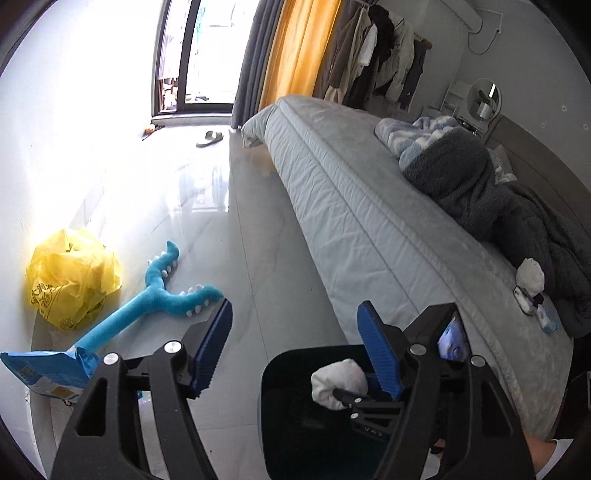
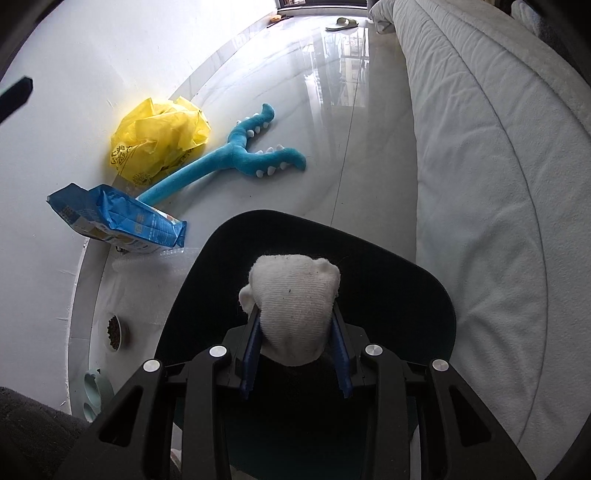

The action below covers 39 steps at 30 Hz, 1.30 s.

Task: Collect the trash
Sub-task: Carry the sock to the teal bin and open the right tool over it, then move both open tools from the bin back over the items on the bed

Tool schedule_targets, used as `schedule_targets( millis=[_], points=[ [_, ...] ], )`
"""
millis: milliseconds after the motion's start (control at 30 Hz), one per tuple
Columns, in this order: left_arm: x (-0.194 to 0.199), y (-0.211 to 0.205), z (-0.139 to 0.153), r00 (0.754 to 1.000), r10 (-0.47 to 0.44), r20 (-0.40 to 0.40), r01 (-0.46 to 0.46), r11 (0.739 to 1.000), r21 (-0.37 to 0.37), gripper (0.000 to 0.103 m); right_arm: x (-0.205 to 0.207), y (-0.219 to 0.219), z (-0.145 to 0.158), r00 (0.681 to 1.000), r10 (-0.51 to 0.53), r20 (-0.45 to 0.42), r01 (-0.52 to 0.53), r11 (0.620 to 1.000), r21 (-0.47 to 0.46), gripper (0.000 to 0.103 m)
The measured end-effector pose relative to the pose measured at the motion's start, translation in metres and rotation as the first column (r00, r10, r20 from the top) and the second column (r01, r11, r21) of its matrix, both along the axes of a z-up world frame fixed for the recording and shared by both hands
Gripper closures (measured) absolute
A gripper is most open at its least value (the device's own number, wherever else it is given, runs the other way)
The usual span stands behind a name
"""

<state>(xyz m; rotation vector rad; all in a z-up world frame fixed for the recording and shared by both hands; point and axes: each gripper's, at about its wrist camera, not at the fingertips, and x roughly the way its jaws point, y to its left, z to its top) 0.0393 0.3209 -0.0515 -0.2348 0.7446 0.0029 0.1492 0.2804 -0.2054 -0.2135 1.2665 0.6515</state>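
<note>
Looking along my right gripper (image 2: 295,343), I see its fingers (image 2: 250,347) closed on a white balled sock (image 2: 295,306), pinched at both sides, hanging over the open mouth of the dark bin (image 2: 436,295). The sock is ribbed knit, lumpy, with a few dark specks and a small fold sticking out at its left. The left wrist view shows the same sock (image 1: 338,382) above the bin's (image 1: 280,369) opening, gripped from below.

My left gripper (image 1: 295,343) has its blue fingers (image 1: 212,347) spread wide with nothing between them, above the floor (image 1: 266,258) near the bin.

For room: the bin sits close against the bed's (image 1: 369,221) edge on the right, so there is little slack that side. Left of the bin the glossy floor is open up to the wall, where a blue bag (image 2: 122,221), a yellow bag (image 2: 159,136) and a blue plush toy (image 2: 236,155) lie together. A bowl (image 2: 114,332) of kibble sits near the wall, lower left. Ahead, the floor runs clear to a slipper (image 2: 341,24) by the window.

On the bed's near edge lie another white wad (image 1: 530,275) and small packets (image 1: 535,306), beside a grey blanket (image 1: 480,192).
</note>
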Motion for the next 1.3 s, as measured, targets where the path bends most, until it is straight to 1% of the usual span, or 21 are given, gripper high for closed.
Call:
schedule_targets(
  millis=[133, 267, 333, 400, 600, 800, 900, 1000, 1067, 1133, 1200, 1300],
  points=[
    [-0.003, -0.009, 0.019, 0.997, -0.012, 0.079, 0.009, 0.999, 0.04, 0.027, -0.002, 0.002, -0.001, 1.0, 0.015, -0.007, -0.015, 1.0, -0.011, 0.067],
    [-0.005, -0.018, 0.034, 0.99, -0.032, 0.14, 0.023, 0.997, 0.069, 0.026, -0.005, 0.002, 0.0, 1.0, 0.021, -0.011, -0.021, 1.0, -0.016, 0.065],
    [-0.006, -0.023, 0.042, 0.984, -0.038, 0.173, 0.027, 0.997, 0.069, 0.026, -0.006, 0.002, 0.0, 1.0, 0.026, -0.012, -0.027, 0.999, -0.019, 0.057],
    [-0.007, -0.028, 0.048, 0.979, -0.041, 0.2, 0.029, 0.998, 0.064, 0.026, -0.007, 0.0, 0.002, 0.999, 0.031, -0.009, -0.031, 0.999, -0.021, 0.052],
    [-0.006, -0.039, 0.064, 0.962, -0.037, 0.272, 0.024, 0.998, 0.05, 0.022, -0.012, -0.01, 0.022, 0.999, 0.037, 0.022, -0.037, 0.999, 0.003, 0.045],
    [-0.006, -0.053, 0.071, 0.956, -0.039, 0.291, 0.026, 0.998, 0.049, 0.022, -0.016, -0.024, 0.053, 0.997, 0.035, 0.068, -0.04, 0.996, 0.073, 0.038],
    [-0.005, -0.058, 0.075, 0.952, -0.036, 0.303, 0.025, 0.999, 0.041, 0.017, -0.019, -0.033, 0.071, 0.994, 0.029, 0.102, -0.041, 0.992, 0.117, 0.033],
    [-0.003, -0.065, 0.081, 0.948, -0.042, 0.314, 0.033, 0.999, 0.033, 0.014, -0.022, -0.045, 0.088, 0.99, 0.02, 0.142, -0.042, 0.987, 0.155, 0.032],
    [-0.004, -0.071, 0.082, 0.947, -0.05, 0.318, 0.038, 0.998, 0.045, 0.012, -0.022, -0.054, 0.098, 0.985, 0.012, 0.171, -0.042, 0.984, 0.173, 0.03],
    [-0.003, -0.078, 0.081, 0.946, -0.066, 0.317, 0.045, 0.996, 0.072, 0.01, -0.021, -0.064, 0.107, 0.98, -0.001, 0.197, -0.037, 0.981, 0.188, 0.027],
    [-0.001, -0.087, 0.082, 0.946, -0.078, 0.316, 0.051, 0.994, 0.095, 0.009, -0.019, -0.076, 0.117, 0.975, -0.019, 0.221, -0.028, 0.978, 0.208, 0.027],
    [0.004, -0.097, 0.083, 0.946, -0.075, 0.317, 0.052, 0.995, 0.08, 0.007, -0.017, -0.094, 0.13, 0.963, -0.052, 0.264, -0.009, 0.974, 0.225, 0.024]
  ],
)
